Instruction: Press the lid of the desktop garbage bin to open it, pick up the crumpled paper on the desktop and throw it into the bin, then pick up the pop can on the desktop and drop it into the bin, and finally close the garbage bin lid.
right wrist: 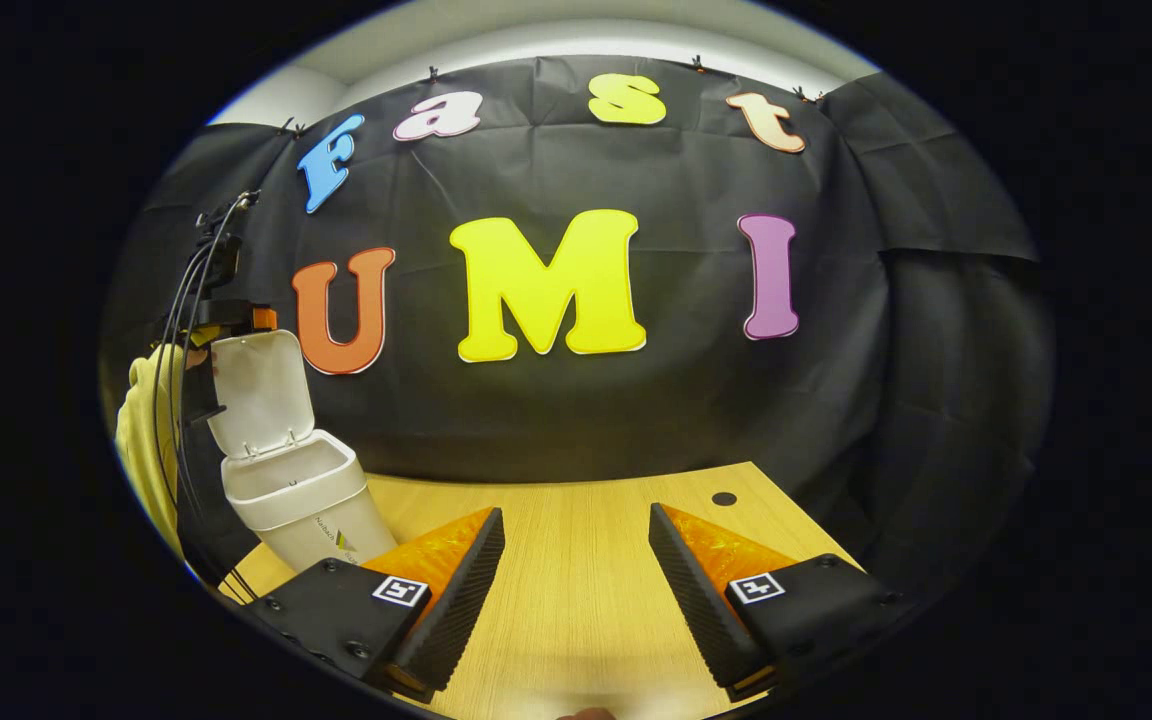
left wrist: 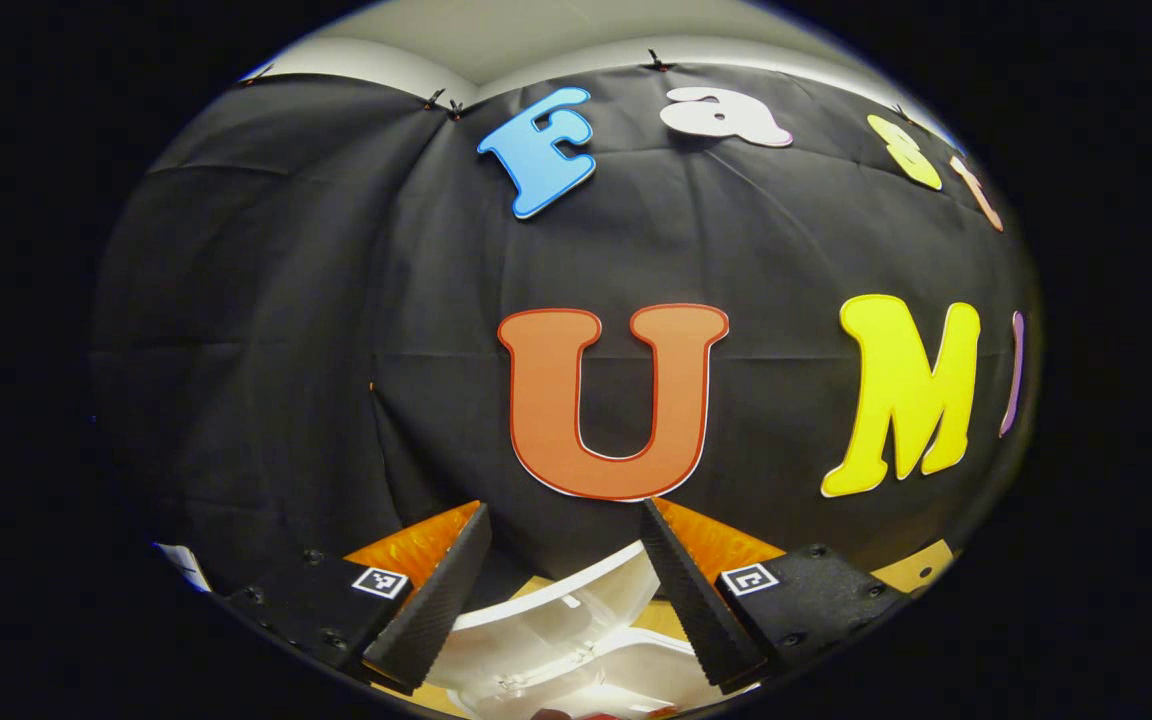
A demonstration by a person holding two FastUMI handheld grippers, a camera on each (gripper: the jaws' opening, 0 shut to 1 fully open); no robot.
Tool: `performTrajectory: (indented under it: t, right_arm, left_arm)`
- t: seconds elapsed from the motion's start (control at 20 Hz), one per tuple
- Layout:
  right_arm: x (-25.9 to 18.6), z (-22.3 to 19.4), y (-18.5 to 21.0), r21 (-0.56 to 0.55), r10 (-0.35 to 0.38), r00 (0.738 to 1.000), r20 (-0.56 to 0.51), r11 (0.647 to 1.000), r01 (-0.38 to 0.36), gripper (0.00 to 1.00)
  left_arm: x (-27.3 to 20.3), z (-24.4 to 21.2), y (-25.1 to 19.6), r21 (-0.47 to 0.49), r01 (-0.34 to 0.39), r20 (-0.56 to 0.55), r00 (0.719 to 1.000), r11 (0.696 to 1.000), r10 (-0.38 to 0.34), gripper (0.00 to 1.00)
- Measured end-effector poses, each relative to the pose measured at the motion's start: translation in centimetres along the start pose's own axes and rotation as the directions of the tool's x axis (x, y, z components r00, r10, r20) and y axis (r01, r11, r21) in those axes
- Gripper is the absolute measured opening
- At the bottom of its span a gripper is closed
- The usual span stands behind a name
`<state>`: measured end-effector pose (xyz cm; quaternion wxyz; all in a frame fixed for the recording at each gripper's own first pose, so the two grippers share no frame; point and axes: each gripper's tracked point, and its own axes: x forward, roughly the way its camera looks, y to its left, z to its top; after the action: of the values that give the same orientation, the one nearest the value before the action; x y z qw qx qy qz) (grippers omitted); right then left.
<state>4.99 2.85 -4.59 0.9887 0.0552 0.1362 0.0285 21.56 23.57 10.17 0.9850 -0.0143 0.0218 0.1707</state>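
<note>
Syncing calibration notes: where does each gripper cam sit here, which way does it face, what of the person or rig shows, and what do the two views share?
Left gripper view: rides the left gripper, above the open white bin, facing the black cloth wall; own two fingers spread at the bottom.
Right gripper view: rides the right gripper, low over the wooden desktop, facing the same wall; own fingers spread, plus the left gripper and a yellow sleeve by the raised lid.
Shared: the bin, the wall, the desktop.

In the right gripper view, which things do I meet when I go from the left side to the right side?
Yellow sleeve → garbage bin with its lid raised → bare wooden desktop → small dark hole in the desktop.
</note>
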Motion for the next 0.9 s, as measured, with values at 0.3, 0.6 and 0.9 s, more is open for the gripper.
performTrajectory:
  t: [0.3,0.6,0.9]
  right_arm:
    - [0.3,-0.2,-0.1,0.027,0.016,1.0,-0.004,1.0,-0.016,0.93]
    - [0.2,-0.7,-0.3,0.034,0.047,0.999,-0.017,0.998,-0.046,0.93]
    - [0.3,-2.0,-0.5,0.017,0.108,0.993,-0.057,0.994,-0.107,0.93]
  left_arm:
    - [-2.4,-1.1,-2.1,-0.026,0.035,-0.025,0.999,0.999,-0.036,0.99]
    - [-5.1,-4.1,-4.5,-0.082,0.055,-0.081,0.995,0.995,-0.062,1.0]
    - [-6.8,-8.7,-6.7,-0.095,0.044,-0.181,0.982,0.995,-0.06,1.0]
